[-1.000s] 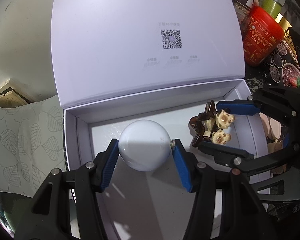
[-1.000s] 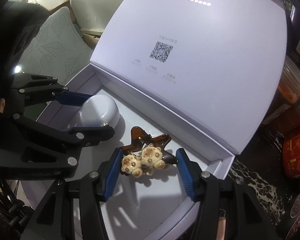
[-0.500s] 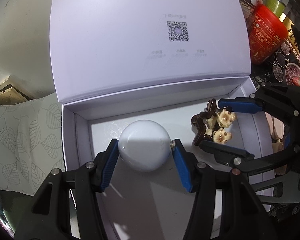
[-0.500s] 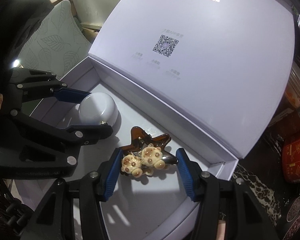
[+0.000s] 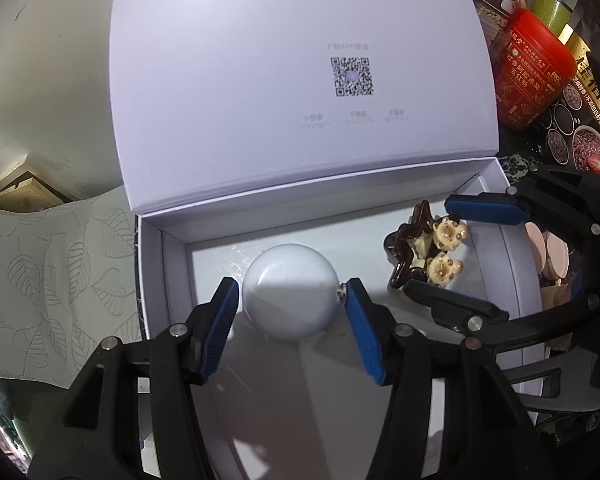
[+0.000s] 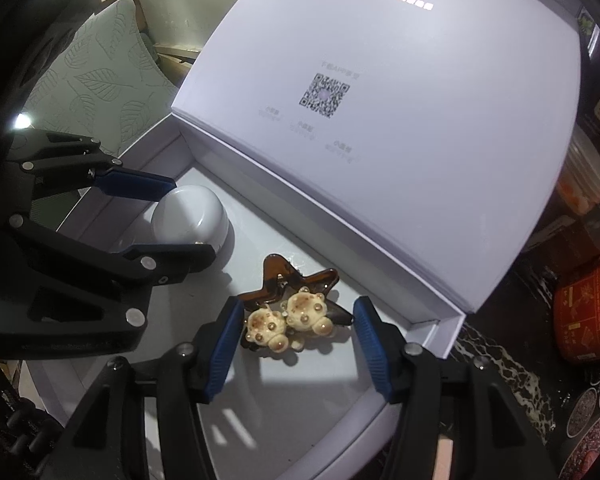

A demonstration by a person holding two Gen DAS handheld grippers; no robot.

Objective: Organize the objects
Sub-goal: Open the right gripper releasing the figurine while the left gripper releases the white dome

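A white box (image 5: 152, 280) stands with its lid (image 5: 300, 80) raised, showing a QR code. On the box floor, at the left, sits a white dome (image 5: 290, 296). My left gripper (image 5: 290, 308) is down around the dome, its blue pads close against both sides. A brown star-shaped hair clip with two cream bears (image 6: 288, 312) lies on the floor at the right end. My right gripper (image 6: 296, 332) straddles the clip. Its jaws are opening, with a thin gap at the left pad. In the left wrist view the right gripper (image 5: 432, 246) reaches in from the right around the clip (image 5: 428, 248).
A red canister (image 5: 528, 76), a dark food packet (image 5: 580, 132) and jars crowd the back right of the box. Round pink pads (image 5: 552, 252) lie beside its right wall. A leaf-patterned cloth (image 5: 40, 280) lies on the left.
The right gripper's pads have spread slightly away from the hair clip, which stays on the box floor. The left gripper and the dome have hardly moved.
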